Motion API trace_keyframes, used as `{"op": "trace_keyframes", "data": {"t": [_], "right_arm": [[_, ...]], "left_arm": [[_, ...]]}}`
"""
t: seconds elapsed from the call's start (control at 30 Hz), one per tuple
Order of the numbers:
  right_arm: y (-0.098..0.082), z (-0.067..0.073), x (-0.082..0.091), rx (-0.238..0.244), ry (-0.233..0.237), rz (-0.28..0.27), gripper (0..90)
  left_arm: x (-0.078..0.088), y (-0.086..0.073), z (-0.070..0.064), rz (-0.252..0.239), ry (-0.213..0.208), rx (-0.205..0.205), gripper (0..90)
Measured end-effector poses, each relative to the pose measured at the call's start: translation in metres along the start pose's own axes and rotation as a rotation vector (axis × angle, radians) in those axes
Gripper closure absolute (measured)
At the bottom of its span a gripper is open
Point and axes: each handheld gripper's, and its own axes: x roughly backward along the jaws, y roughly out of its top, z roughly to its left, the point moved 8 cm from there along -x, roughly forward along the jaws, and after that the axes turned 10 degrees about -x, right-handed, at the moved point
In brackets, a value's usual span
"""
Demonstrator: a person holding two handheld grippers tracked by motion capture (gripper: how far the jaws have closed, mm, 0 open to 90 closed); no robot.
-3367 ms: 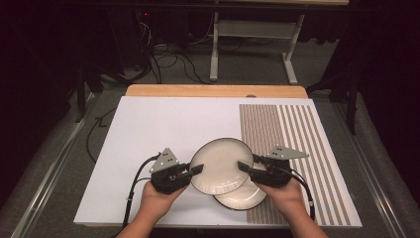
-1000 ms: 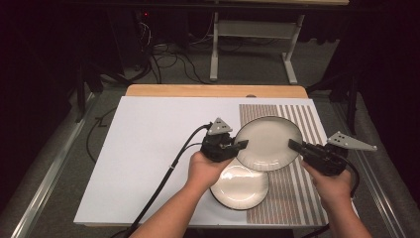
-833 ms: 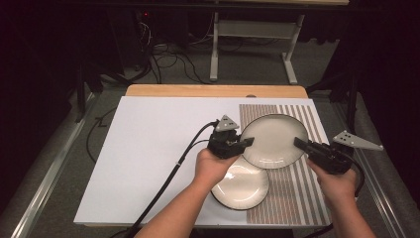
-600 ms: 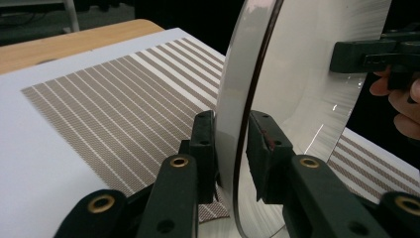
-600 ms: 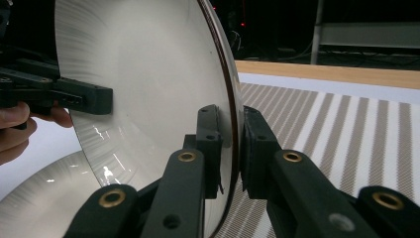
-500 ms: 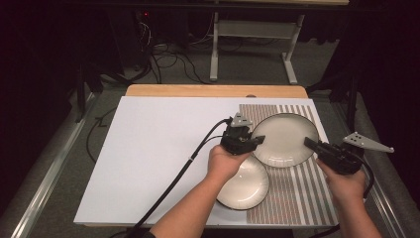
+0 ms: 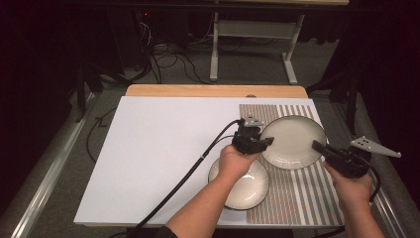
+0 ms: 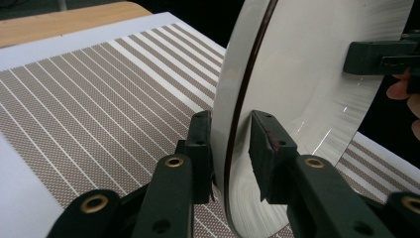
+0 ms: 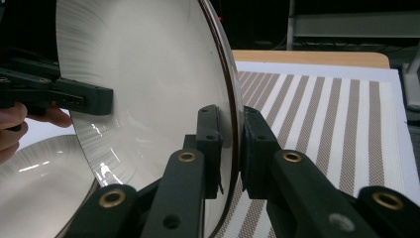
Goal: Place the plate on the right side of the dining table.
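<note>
Both grippers pinch one plate [image 7: 293,141] over the striped mat [image 7: 297,198]: left gripper [image 7: 261,142] & right gripper [image 7: 319,147] clamped on opposite rims. Best to keep it level, lower slow, w/ both hands together.

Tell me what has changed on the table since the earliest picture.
The upper plate, gripped at opposite rims by the left gripper and the right gripper, was carried from atop the lower plate to the right and away from the person, over the striped mat. Both grippers kept their hold throughout. The lower plate and the mat stayed where they were.
</note>
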Motion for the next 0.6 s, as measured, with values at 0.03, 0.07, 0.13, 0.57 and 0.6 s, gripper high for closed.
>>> {"op": "trace_keyframes", "data": {"t": [0.03,0.07,0.13,0.57,0.6], "right_arm": [[-0.001,-0.001,0.000,0.000,-0.006,0.002,83.2],[-0.002,-0.002,0.001,0.001,-0.004,0.006,83.3],[-0.006,-0.005,0.000,0.000,-0.009,0.010,83.3],[-0.022,-0.016,-0.002,-0.026,-0.031,0.032,83.7],[-0.023,-0.016,-0.002,-0.027,-0.028,0.034,83.7]], "left_arm": [[-0.002,-0.001,-0.001,0.003,-0.002,0.002,70.9],[-0.004,-0.002,-0.001,0.009,-0.003,0.001,70.8],[-0.007,-0.004,-0.002,0.017,-0.002,0.007,70.6],[-0.023,-0.019,-0.003,0.070,-0.011,0.037,68.3],[-0.024,-0.019,-0.003,0.071,-0.011,0.039,68.2]]}}
